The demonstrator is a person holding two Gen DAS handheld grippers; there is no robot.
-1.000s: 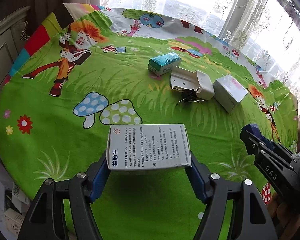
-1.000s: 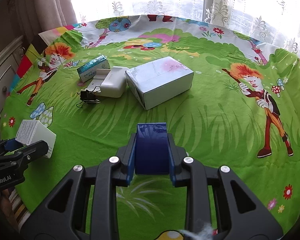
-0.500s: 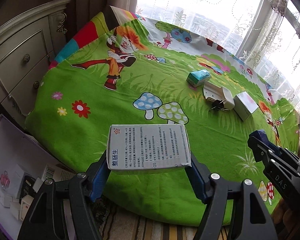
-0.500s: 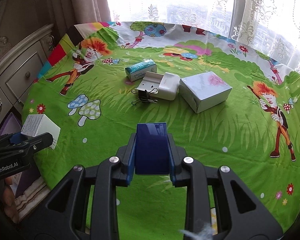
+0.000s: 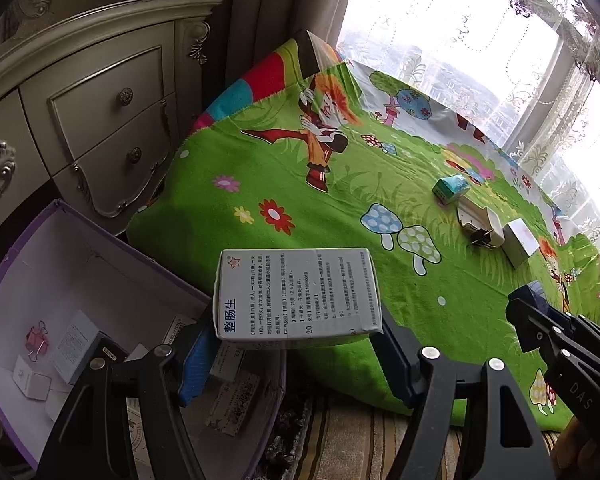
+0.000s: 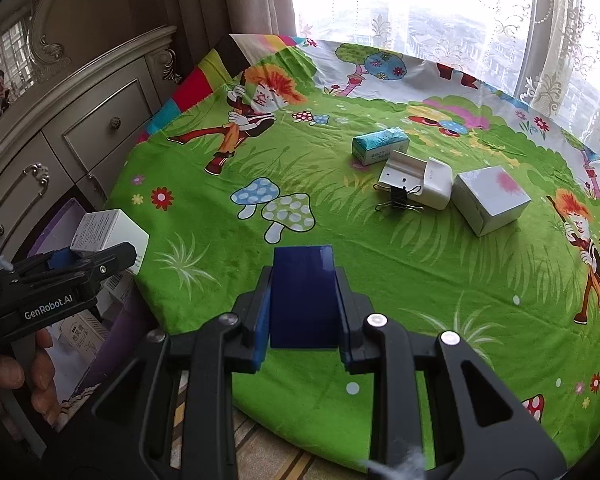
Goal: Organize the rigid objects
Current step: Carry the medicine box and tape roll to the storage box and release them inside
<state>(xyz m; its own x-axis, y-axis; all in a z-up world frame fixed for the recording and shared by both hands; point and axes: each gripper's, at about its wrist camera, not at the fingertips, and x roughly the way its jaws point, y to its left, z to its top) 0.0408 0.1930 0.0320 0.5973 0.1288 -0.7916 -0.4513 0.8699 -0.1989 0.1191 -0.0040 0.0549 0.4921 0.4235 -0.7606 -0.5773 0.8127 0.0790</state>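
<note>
My left gripper (image 5: 296,340) is shut on a white medicine box (image 5: 296,292) with blue print, held over the table's edge beside a purple storage box (image 5: 80,264) on the floor. In the right wrist view that same medicine box (image 6: 108,236) shows at the far left. My right gripper (image 6: 303,320) is shut on a dark blue box (image 6: 303,296). On the cartoon tablecloth (image 6: 340,264) lie a teal box (image 6: 380,146), a white case (image 6: 418,180), a black binder clip (image 6: 398,198) and a white cube box (image 6: 490,198).
A cream chest of drawers (image 5: 80,112) stands left of the table. The purple storage box holds several small white cartons and a pink clip (image 5: 36,340). A striped rug (image 5: 360,444) lies below the table edge. Lace curtains (image 6: 420,12) hang behind.
Both grippers have swung left and back off the table with their boxes. The purple storage box and the chest of drawers have come into view.
</note>
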